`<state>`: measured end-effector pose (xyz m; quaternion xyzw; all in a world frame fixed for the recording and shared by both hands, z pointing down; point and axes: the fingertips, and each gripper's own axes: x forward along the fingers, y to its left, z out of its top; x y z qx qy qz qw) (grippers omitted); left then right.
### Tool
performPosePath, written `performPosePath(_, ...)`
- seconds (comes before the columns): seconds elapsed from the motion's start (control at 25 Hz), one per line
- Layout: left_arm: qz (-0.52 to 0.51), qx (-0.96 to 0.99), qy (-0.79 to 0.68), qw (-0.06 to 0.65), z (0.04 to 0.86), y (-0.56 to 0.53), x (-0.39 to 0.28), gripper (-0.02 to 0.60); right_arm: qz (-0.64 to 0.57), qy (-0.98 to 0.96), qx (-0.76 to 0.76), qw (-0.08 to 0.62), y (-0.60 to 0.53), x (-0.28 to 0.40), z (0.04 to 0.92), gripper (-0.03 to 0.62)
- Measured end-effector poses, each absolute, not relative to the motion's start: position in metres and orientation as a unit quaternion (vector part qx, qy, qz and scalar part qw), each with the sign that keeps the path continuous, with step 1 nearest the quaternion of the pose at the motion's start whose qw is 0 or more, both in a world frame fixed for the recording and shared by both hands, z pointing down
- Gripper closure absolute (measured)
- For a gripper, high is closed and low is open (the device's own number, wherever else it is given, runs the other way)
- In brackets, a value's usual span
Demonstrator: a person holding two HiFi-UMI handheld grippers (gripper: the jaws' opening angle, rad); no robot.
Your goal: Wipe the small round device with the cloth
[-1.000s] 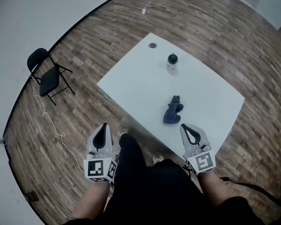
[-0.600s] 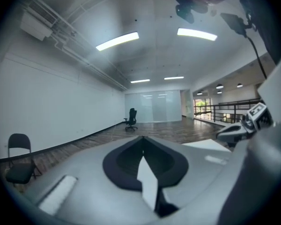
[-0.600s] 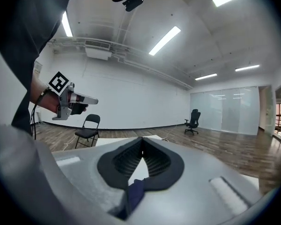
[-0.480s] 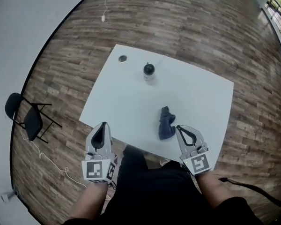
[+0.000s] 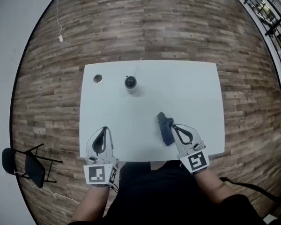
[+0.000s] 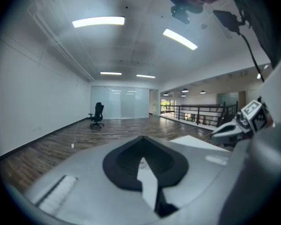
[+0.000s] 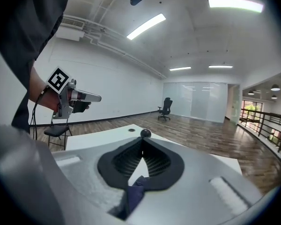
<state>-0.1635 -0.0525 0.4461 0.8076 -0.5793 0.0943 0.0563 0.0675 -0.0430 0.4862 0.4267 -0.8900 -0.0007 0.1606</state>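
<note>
The small round device point(image 5: 130, 83), a black ball on a pale base, stands at the far left of the white table point(image 5: 192, 88); the right gripper view shows this device point(image 7: 145, 133) just beyond the jaw tips. A crumpled dark blue cloth point(image 5: 165, 128) lies near the table's front edge. My right gripper point(image 5: 174, 126) is shut and empty, its tips right beside the cloth, and the cloth point(image 7: 135, 192) shows beneath the jaws. My left gripper point(image 5: 103, 128) hovers over the near left of the table, shut on nothing, and its own view shows the left gripper point(image 6: 141, 138) with tips together.
A small round disc point(image 5: 98, 78) sits on the table left of the device. A black folding chair point(image 5: 30, 165) stands on the wood floor at the lower left. A white cable point(image 5: 60, 36) lies on the floor at the back left. A railing point(image 5: 267, 8) runs at the upper right.
The head view has swung so the table lies square in front. Both grippers have moved forward over the table's near edge, and the right one is now beside the cloth.
</note>
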Motion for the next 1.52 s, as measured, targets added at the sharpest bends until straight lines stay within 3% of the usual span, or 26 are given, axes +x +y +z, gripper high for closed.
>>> performPosePath(0.32, 0.086, 0.877, -0.47, 0.045, 0.444, -0.108, -0.15, 0.574, 0.007, -0.834, 0.524, 0.173, -0.047, 0.065, 0.473, 0.592)
performPosePath(0.68, 0.078, 0.892, -0.443, 0.048, 0.438, -0.116, -0.13, 0.574, 0.064, -0.809, 0.55, 0.196, -0.031, 0.086, 0.498, 0.589)
performPosePath(0.96, 0.1, 0.87, -0.483, 0.031, 0.421, -0.106, -0.132, 0.574, 0.116, -0.816, 0.52, 0.224, -0.036, 0.096, 0.553, 0.358)
performPosePath(1.32, 0.112, 0.854, -0.507, 0.039, 0.421, -0.1, -0.148, 0.574, 0.142, -0.814, 0.469, 0.312, -0.032, 0.08, 0.625, 0.283)
performPosePath(1.52, 0.119, 0.852, -0.509, 0.037, 0.428, -0.11, -0.164, 0.574, 0.162, -0.791, 0.467, 0.36, -0.043, 0.073, 0.668, 0.272)
